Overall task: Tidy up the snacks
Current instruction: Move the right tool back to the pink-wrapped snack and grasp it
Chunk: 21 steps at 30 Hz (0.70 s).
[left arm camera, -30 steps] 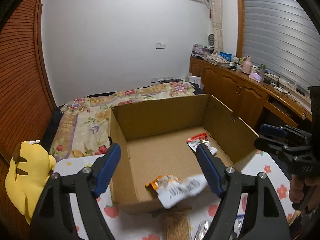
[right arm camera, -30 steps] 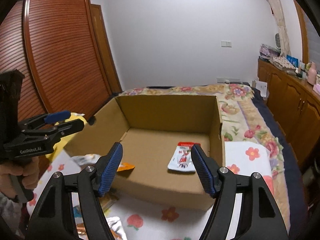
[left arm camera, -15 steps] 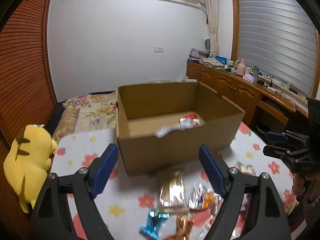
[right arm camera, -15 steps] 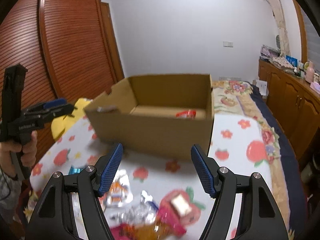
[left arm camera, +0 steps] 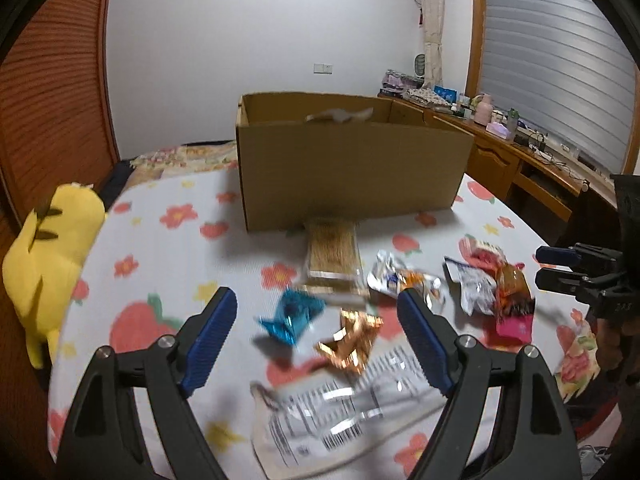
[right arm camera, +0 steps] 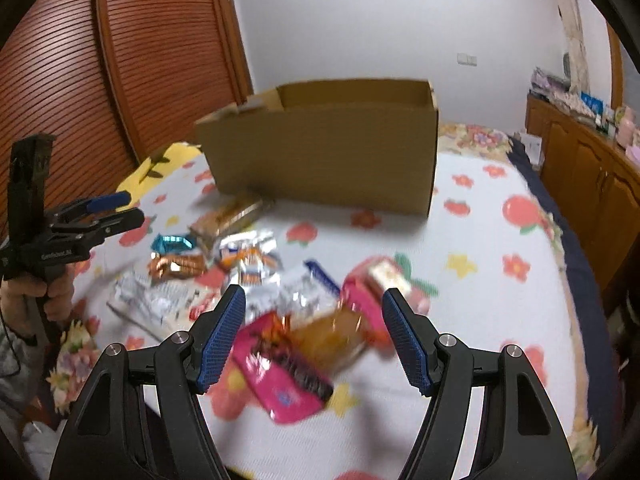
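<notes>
An open cardboard box point(left arm camera: 352, 172) stands at the back of the flowered table, and a white packet point(left arm camera: 340, 115) shows just over its rim. In front of it lie several loose snacks: a brown cracker pack point(left arm camera: 334, 252), a blue foil sweet point(left arm camera: 294, 316), a copper foil sweet point(left arm camera: 352, 338), a big white packet point(left arm camera: 344, 404) and a pink packet point(right arm camera: 280, 376). My left gripper point(left arm camera: 314, 300) hangs open and empty above the foil sweets. My right gripper point(right arm camera: 314, 296) hovers open over the pink packet and an orange pack point(right arm camera: 332, 336), gripping neither.
A yellow plush toy point(left arm camera: 52, 256) sits at the table's left edge. A bed with a floral cover point(right arm camera: 476, 136) lies behind the box. Wooden cabinets point(left arm camera: 516, 168) line the right wall and a slatted wardrobe point(right arm camera: 160, 60) the left. A hand point(right arm camera: 36, 292) holds the left gripper.
Both grippers have drawn back from above the box and come down over the loose snacks. The packet that fell from the left gripper now lies in the box.
</notes>
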Each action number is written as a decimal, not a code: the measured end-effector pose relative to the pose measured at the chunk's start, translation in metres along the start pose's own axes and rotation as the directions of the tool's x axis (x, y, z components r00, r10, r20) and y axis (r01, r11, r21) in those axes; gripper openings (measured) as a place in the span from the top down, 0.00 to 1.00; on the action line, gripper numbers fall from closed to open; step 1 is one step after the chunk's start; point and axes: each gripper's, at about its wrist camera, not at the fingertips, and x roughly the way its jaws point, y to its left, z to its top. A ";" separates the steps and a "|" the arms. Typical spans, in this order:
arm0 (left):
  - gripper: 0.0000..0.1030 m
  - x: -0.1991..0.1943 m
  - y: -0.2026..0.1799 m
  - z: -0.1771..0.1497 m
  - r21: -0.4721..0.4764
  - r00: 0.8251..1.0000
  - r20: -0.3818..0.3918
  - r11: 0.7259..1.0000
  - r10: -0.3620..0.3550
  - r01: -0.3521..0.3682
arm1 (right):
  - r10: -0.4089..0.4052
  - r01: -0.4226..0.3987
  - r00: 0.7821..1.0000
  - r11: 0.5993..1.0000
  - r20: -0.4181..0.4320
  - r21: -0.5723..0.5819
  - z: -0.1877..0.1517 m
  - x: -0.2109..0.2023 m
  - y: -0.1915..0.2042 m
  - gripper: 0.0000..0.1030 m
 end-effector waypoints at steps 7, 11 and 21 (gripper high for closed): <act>0.20 -0.008 -0.010 -0.018 0.009 1.000 -0.011 1.000 0.012 -0.012 | 0.009 -0.006 0.999 0.995 -0.030 0.097 -0.015 0.003 -0.007 0.30; 0.20 -0.013 -0.014 -0.020 0.015 1.000 -0.002 1.000 0.020 -0.020 | -0.052 0.054 0.998 0.986 -0.019 0.155 -0.015 0.004 -0.014 0.30; 0.20 -0.013 -0.023 -0.026 0.059 1.000 -0.021 0.998 0.019 -0.018 | -0.166 0.172 0.985 0.973 -0.053 0.151 -0.007 0.021 -0.015 0.30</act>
